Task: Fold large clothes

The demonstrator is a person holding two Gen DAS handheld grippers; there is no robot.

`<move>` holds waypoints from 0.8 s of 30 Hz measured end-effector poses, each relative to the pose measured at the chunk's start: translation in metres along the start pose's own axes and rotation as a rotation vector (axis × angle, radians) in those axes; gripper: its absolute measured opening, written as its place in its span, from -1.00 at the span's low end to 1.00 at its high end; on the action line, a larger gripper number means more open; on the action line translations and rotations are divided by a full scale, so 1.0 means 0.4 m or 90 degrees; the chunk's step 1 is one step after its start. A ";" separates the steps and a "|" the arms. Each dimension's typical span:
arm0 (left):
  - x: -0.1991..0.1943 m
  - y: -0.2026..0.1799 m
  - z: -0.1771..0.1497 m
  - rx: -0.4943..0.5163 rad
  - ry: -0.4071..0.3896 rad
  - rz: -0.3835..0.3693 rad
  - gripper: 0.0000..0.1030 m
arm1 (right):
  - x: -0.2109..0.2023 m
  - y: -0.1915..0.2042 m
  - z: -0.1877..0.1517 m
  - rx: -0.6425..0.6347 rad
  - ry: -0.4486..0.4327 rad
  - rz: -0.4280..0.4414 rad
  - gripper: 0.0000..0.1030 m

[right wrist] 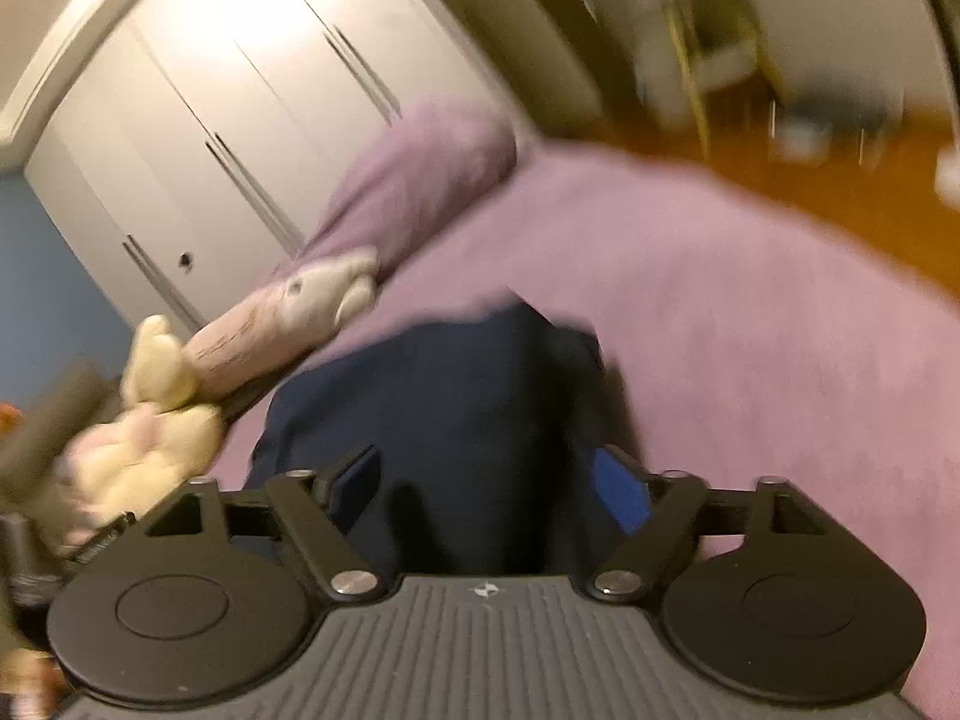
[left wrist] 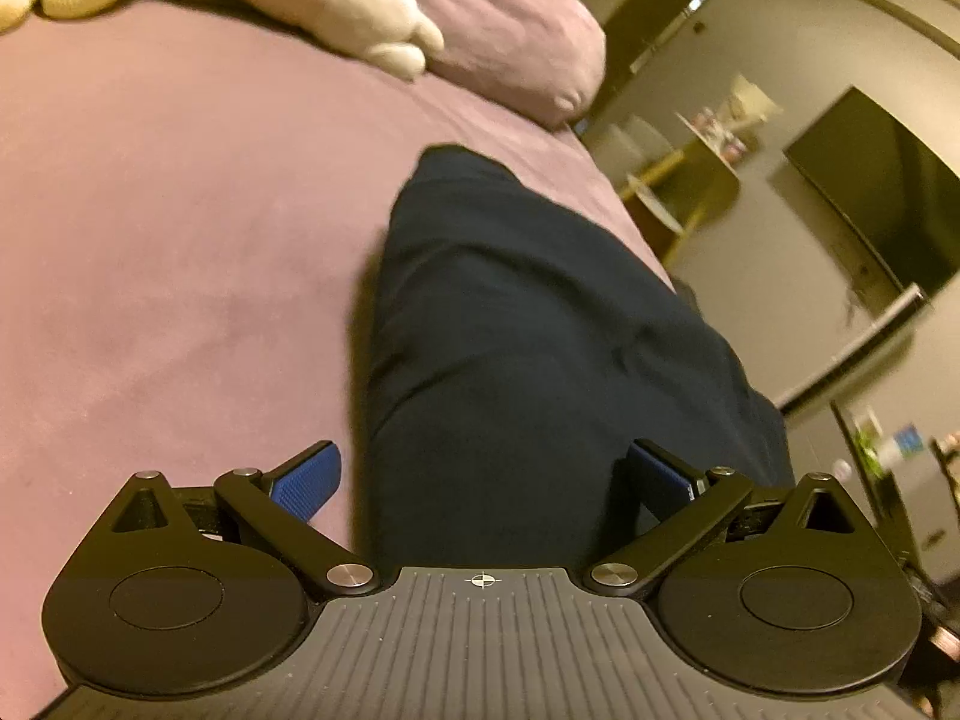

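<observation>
My left gripper [left wrist: 483, 480] has its blue pads spread wide, nothing clenched, with the dark navy folded cloth garment [left wrist: 528, 348] lying on the mauve bed sheet [left wrist: 168, 240] right between them, long axis running near-to-far away from me. My right gripper [right wrist: 492, 489] is spread too, blurry, the same garment [right wrist: 456, 420] dead ahead between its pads. Both seem equally near; I can't tell whether either touches it.
</observation>
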State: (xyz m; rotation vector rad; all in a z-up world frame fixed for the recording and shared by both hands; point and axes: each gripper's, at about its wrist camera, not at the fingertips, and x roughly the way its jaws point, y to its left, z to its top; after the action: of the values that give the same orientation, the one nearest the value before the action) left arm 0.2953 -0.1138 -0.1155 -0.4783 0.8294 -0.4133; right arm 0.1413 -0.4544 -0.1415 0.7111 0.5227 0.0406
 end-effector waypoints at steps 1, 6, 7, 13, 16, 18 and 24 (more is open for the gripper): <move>0.006 0.009 0.004 -0.004 0.012 -0.008 1.00 | 0.006 -0.037 0.006 0.039 0.037 0.021 0.55; 0.049 0.022 -0.003 -0.034 0.038 -0.031 1.00 | 0.081 -0.144 -0.005 0.192 0.138 0.120 0.53; 0.055 0.025 -0.004 -0.038 0.040 -0.036 1.00 | 0.096 -0.150 -0.009 0.203 0.143 0.131 0.51; 0.083 0.028 -0.003 -0.052 0.046 -0.037 0.91 | 0.138 -0.157 -0.032 0.222 0.146 0.159 0.18; 0.072 0.016 0.004 -0.035 0.043 -0.037 0.63 | 0.126 -0.145 -0.031 0.202 0.143 0.153 0.01; 0.057 0.013 0.008 -0.028 0.042 -0.039 0.42 | 0.114 -0.139 -0.025 0.187 0.142 0.151 -0.05; 0.029 0.014 0.012 -0.044 0.045 -0.040 0.23 | 0.086 -0.098 -0.016 0.151 0.137 0.136 -0.15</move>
State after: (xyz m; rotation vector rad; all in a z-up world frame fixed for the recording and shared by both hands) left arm 0.3071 -0.1140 -0.1228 -0.5571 0.9009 -0.4630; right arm 0.1627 -0.4731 -0.1854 0.9994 0.6614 0.2610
